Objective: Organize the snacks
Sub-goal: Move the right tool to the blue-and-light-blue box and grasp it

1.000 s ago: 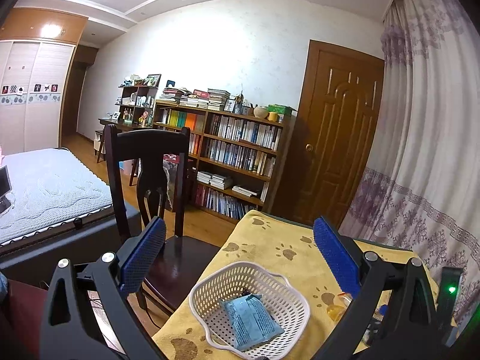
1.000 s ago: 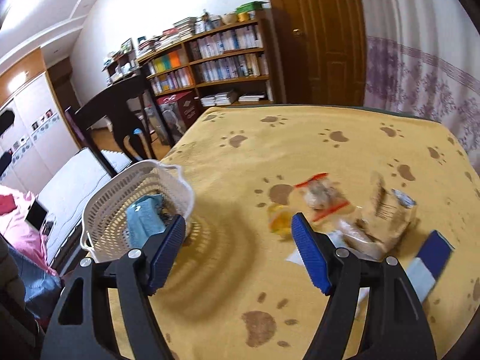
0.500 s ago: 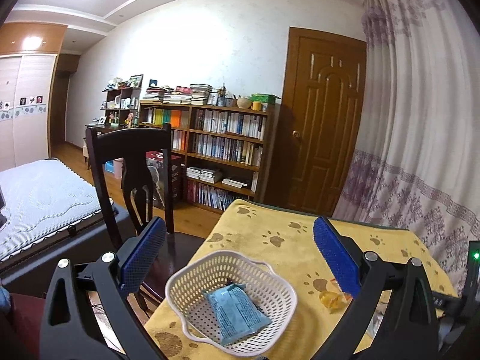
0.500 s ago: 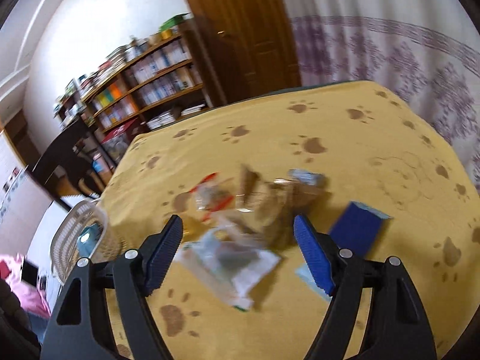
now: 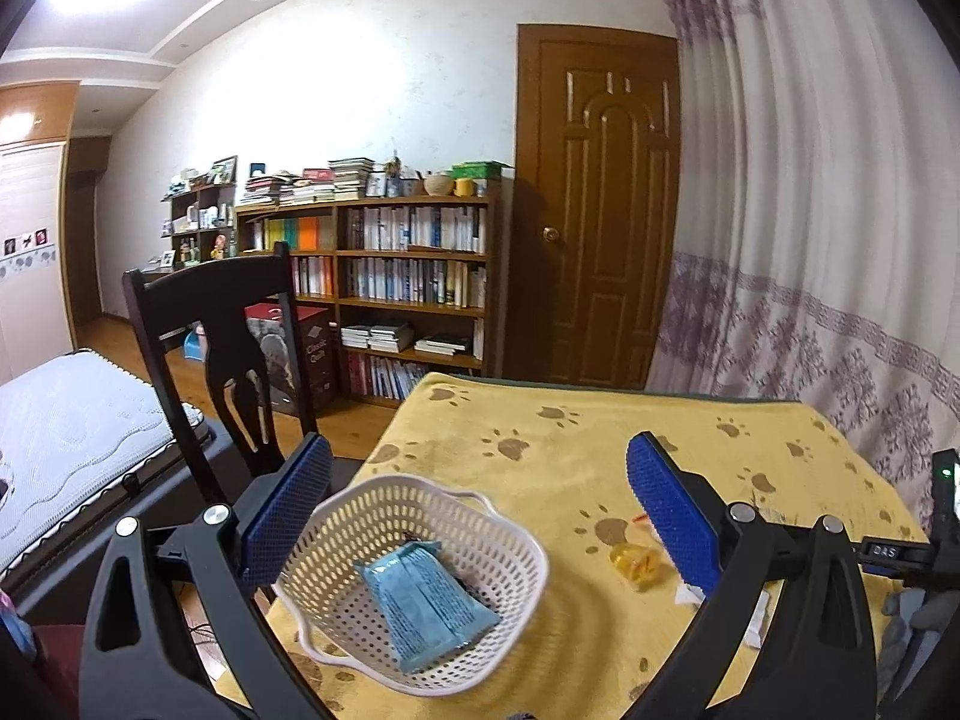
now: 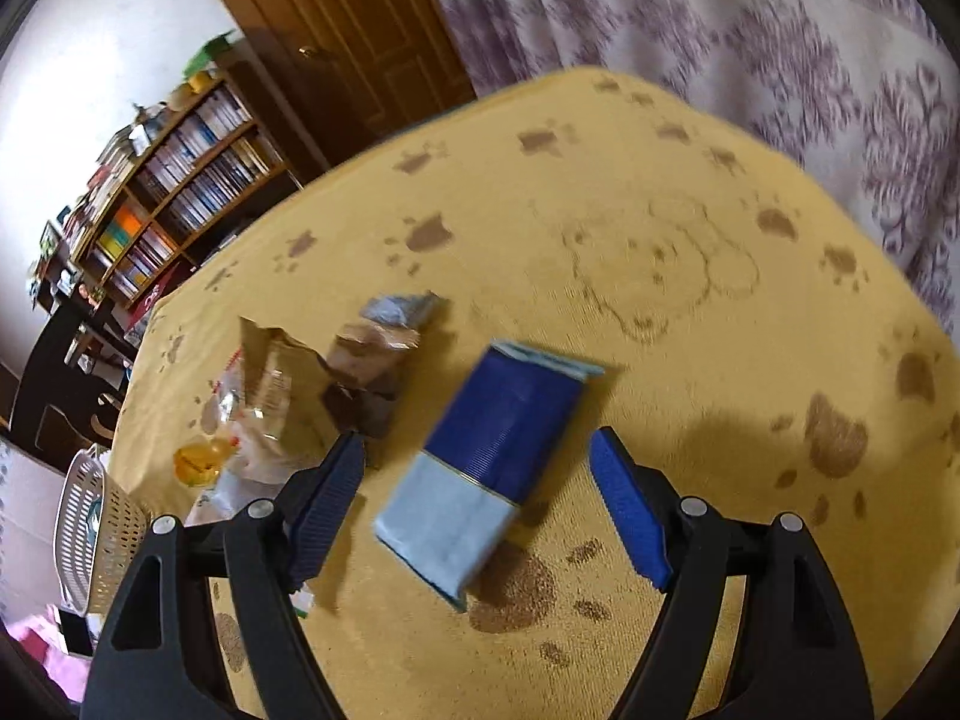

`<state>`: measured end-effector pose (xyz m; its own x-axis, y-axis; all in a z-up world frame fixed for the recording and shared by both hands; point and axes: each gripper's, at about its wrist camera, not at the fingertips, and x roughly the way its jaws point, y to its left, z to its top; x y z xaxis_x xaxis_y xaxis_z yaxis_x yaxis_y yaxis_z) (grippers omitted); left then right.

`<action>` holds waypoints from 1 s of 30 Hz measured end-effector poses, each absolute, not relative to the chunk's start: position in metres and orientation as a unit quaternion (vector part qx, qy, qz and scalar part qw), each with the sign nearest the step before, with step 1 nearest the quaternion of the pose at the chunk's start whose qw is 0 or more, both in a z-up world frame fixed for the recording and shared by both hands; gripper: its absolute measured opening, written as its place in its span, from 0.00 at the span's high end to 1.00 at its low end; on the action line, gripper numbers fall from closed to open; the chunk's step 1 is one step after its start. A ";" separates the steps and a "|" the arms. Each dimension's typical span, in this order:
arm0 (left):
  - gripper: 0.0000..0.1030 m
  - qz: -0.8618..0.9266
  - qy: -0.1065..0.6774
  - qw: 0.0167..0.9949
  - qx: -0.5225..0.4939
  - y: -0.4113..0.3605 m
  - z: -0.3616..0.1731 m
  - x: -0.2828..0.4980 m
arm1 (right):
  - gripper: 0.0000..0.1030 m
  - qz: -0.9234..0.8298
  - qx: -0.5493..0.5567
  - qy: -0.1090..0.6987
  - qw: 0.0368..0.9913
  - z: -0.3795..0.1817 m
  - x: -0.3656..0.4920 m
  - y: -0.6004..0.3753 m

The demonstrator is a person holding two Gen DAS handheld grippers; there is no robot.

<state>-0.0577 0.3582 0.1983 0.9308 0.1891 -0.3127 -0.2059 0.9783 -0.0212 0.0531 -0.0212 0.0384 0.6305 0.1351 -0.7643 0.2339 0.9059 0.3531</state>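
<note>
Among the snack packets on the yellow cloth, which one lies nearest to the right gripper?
The dark blue packet with the pale blue end, lying flat between the open right gripper fingers. The brown and clear packets lie farther left.

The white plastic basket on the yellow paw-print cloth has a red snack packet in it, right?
Not quite. In the left wrist view, the packet in the white plastic basket is light blue, not red. The basket does sit on the yellow paw-print cloth.

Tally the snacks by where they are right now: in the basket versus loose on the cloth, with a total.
In the white basket: 1, the light blue packet.
Loose on the yellow cloth: at least 4, namely the blue and pale packet, a brown wrapper, a clear bag and a yellow candy. The clump is blurred.
Total: at least 5.
</note>
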 end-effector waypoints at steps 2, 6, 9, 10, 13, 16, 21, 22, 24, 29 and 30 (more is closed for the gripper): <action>0.03 0.094 0.160 0.982 -0.023 0.353 0.196 -0.056 | 0.25 -0.029 0.219 0.437 0.872 0.031 0.057 -0.020; 0.03 0.080 0.167 0.983 -0.012 0.343 0.192 -0.053 | 0.25 -0.032 0.211 0.445 0.870 0.022 0.062 -0.014; 0.03 0.071 0.171 0.983 -0.007 0.339 0.190 -0.051 | 0.25 -0.036 0.208 0.451 0.867 0.018 0.071 -0.011; 0.03 0.068 0.172 0.983 -0.006 0.338 0.189 -0.050 | 0.25 -0.038 0.205 0.452 0.867 0.017 0.073 -0.009; 0.03 0.063 0.176 0.982 -0.006 0.336 0.187 -0.049 | 0.25 -0.048 0.183 0.456 0.869 0.014 0.081 -0.003; 0.03 0.059 0.181 0.982 -0.008 0.335 0.185 -0.047 | 0.25 -0.055 0.153 0.457 0.875 0.010 0.087 0.004; 0.03 0.054 0.190 0.980 -0.012 0.336 0.182 -0.044 | 0.29 -0.045 0.113 0.455 0.882 0.010 0.083 0.006; 0.03 0.049 0.195 0.980 -0.016 0.335 0.180 -0.043 | 0.30 -0.040 0.108 0.453 0.884 0.009 0.081 0.006; 0.03 0.042 0.201 0.979 -0.019 0.334 0.178 -0.042 | 0.35 -0.033 0.103 0.451 0.886 0.010 0.078 0.003; 0.03 0.023 0.223 0.974 -0.021 0.324 0.167 -0.033 | 0.45 -0.016 0.100 0.448 0.888 0.011 0.066 -0.012; 0.03 0.021 0.227 0.973 -0.020 0.321 0.165 -0.032 | 0.46 -0.014 0.098 0.448 0.889 0.011 0.064 -0.014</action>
<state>-0.0317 0.3215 0.1645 0.8958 0.0316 -0.4433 -0.0501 0.9983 -0.0302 0.0637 -0.0142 0.0108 0.5986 0.0629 -0.7986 0.1122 0.9805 0.1613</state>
